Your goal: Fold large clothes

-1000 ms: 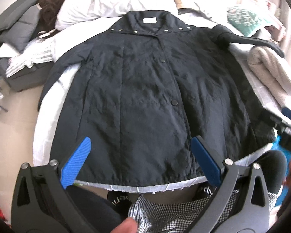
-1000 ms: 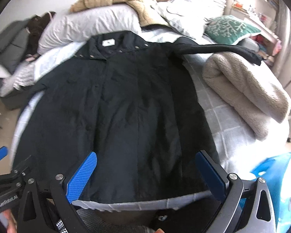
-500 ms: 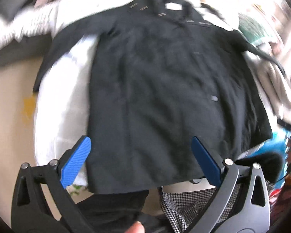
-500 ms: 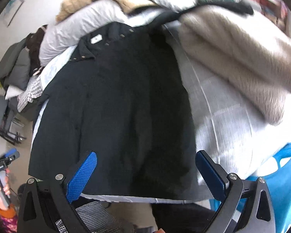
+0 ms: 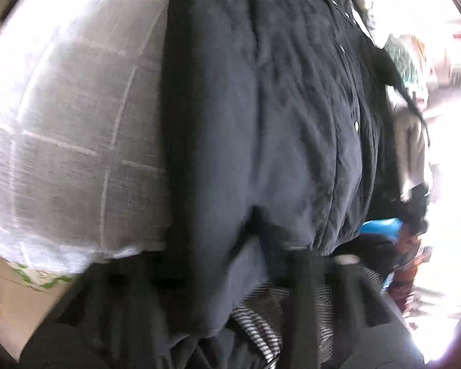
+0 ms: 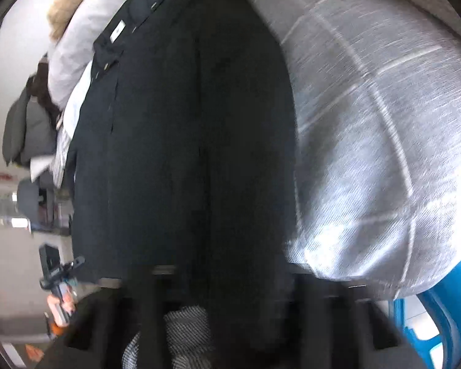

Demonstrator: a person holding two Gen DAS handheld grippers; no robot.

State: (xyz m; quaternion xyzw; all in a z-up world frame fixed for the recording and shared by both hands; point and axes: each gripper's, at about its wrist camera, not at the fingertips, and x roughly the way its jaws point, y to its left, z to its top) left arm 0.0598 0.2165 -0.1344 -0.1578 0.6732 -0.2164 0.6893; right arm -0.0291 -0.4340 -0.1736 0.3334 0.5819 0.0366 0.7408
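A large black buttoned jacket (image 5: 261, 107) lies spread on the bed and fills both views; it also shows in the right wrist view (image 6: 184, 153). My left gripper (image 5: 230, 270) is right at the jacket's lower left hem, where the cloth bunches up between the dark blurred jaws. My right gripper (image 6: 230, 273) is at the lower right hem in the same way. The blue pads are hidden under cloth in both views, so I cannot tell how far the jaws are shut.
A white checked bed sheet (image 5: 70, 153) lies under the jacket and shows to the right in the right wrist view (image 6: 368, 138). White pillows (image 6: 76, 46) are at the head. A blue container (image 6: 445, 307) stands beside the bed. A cream blanket (image 5: 411, 141) lies at the far side.
Both grippers have dropped from above the bed to the jacket's bottom hem, left to the left corner and right to the right corner. The blue pads, open and in view before, are now covered.
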